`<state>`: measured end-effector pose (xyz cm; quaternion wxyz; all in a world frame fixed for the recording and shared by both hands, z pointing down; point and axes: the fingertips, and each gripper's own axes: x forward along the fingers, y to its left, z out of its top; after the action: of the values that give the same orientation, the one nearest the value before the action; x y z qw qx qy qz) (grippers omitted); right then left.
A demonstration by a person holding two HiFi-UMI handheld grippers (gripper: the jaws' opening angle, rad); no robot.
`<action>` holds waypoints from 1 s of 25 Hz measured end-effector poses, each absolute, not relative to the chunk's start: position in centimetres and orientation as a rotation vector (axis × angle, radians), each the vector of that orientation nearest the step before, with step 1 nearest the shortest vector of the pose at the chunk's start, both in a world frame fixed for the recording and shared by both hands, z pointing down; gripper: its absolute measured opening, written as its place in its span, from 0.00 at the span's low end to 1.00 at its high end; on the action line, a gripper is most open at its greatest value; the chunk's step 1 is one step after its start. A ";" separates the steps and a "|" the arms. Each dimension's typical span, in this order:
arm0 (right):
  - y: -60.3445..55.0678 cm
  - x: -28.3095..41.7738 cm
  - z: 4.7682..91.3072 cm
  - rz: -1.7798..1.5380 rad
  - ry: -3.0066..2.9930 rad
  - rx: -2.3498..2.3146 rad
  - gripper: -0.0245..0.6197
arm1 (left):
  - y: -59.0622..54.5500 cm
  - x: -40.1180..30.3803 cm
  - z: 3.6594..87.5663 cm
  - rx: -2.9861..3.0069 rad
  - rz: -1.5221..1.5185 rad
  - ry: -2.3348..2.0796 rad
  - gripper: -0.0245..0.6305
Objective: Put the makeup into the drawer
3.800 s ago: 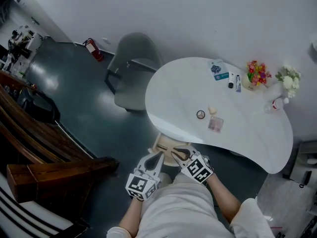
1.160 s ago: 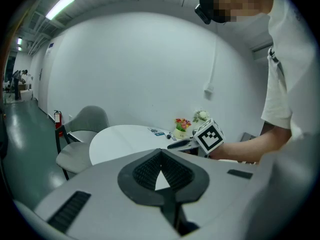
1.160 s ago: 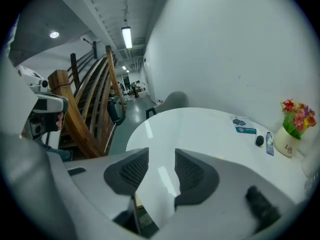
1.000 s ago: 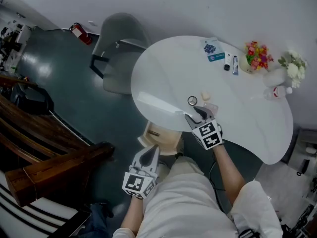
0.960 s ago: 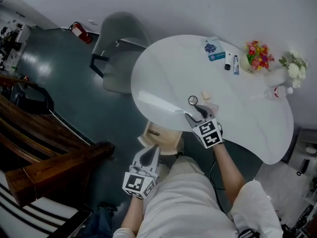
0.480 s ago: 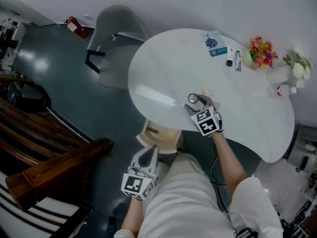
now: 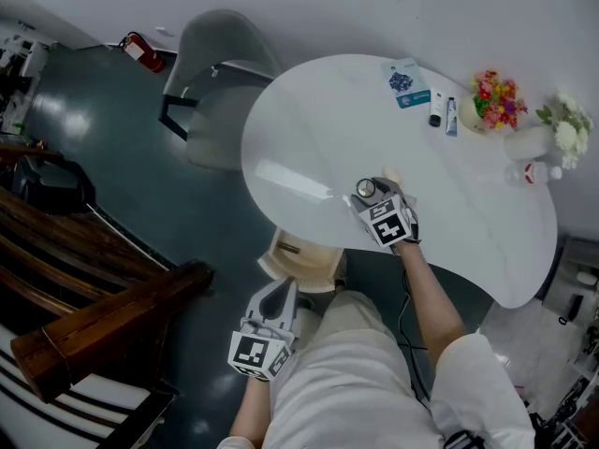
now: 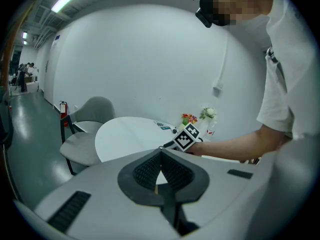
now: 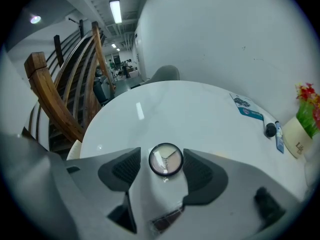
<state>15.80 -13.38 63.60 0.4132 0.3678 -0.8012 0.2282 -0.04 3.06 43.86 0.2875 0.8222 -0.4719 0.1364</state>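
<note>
Round compact (image 9: 166, 159) is lying on white table (image 7: 318, 129), being straddled by R gripper (image 7: 372, 195), its 2 jaws just being opened wide, not pressing. L gripper (image 7: 284, 293) is being held closed nr beige drawer (image 7: 299, 255). Grey chair (image 7: 220, 64), dark floor (image 7: 122, 157) beyond.

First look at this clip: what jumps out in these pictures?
A small round clear-lidded makeup compact lies on the white curved table, free between the right tongs, whose jaws have just been opening. At the table's far edge, a bright red-and-yellow flower bunch stands out.
</note>
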 end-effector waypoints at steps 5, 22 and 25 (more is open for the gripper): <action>-13.2 15.7 64.0 0.534 -1.971 0.894 0.45 | 3.3 -0.4 43.8 2.194 0.361 -1.266 0.05; -13.4 15.7 63.2 0.509 -1.979 0.911 0.37 | 4.1 -1.3 43.4 2.188 0.345 -1.300 0.05; -13.1 15.5 62.3 0.496 -1.991 0.917 0.37 | 4.5 -1.7 43.2 2.183 0.341 -1.313 0.05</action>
<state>15.50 -13.13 62.26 0.4322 0.3677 -0.7990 0.1990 -1.72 4.54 43.24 0.2821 0.8149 -0.4901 0.1271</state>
